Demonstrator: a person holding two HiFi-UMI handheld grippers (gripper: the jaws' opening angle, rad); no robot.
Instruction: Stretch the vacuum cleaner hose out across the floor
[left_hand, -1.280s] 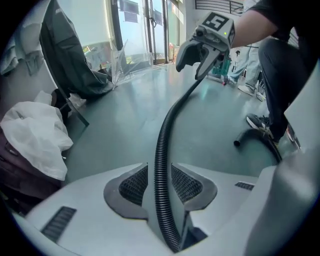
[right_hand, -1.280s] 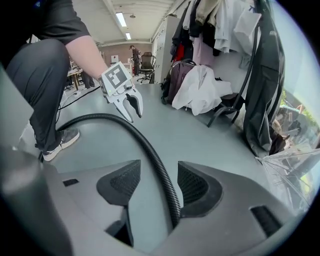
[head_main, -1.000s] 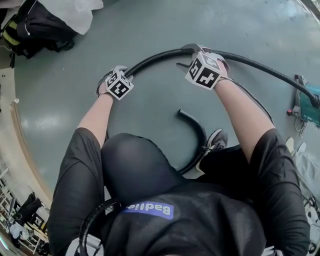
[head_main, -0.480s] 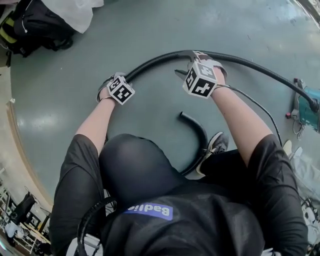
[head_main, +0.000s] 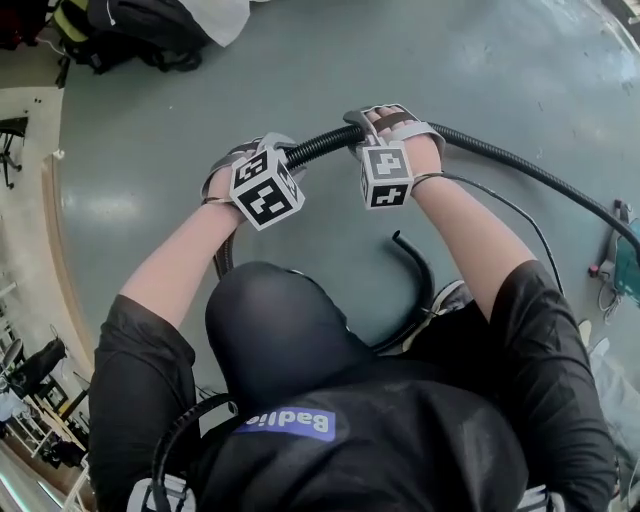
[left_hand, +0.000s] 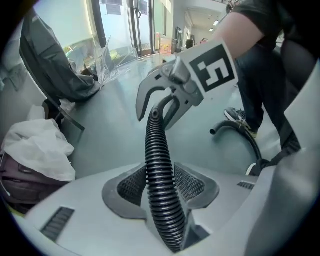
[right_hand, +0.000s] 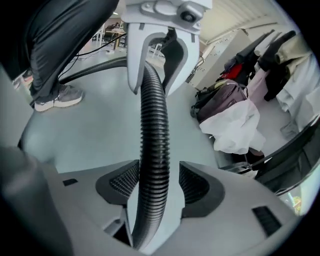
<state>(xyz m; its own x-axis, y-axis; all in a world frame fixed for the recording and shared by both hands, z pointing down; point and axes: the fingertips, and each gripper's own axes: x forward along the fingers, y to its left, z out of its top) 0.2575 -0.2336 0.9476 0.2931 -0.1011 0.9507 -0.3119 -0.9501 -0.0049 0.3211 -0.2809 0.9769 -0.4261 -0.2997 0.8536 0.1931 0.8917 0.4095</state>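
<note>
Though both sets of fingers have just been opening, the left gripper (left_hand: 160, 182) pinches the hose (head_main: 520, 170), the right gripper (right_hand: 155, 182) loosely ringing it just beside. Its length trails rightward across the floor (head_main: 200, 100).

Along the left gripper (left_hand: 161, 184): ribbed black hose (left_hand: 156, 145) pinched between both pads (left_hand: 132, 186), jaws just eased a little wider. Runs up and away into the right gripper (left_hand: 156, 117), straddled by its jaws below the marker cube (left_hand: 212, 70). Beyond, a curved black tube end (left_hand: 235, 129) beside a shoe (left_hand: 235, 115). At left, a white bag (left_hand: 40, 145) on the grey-green floor (left_hand: 110, 130).
</note>
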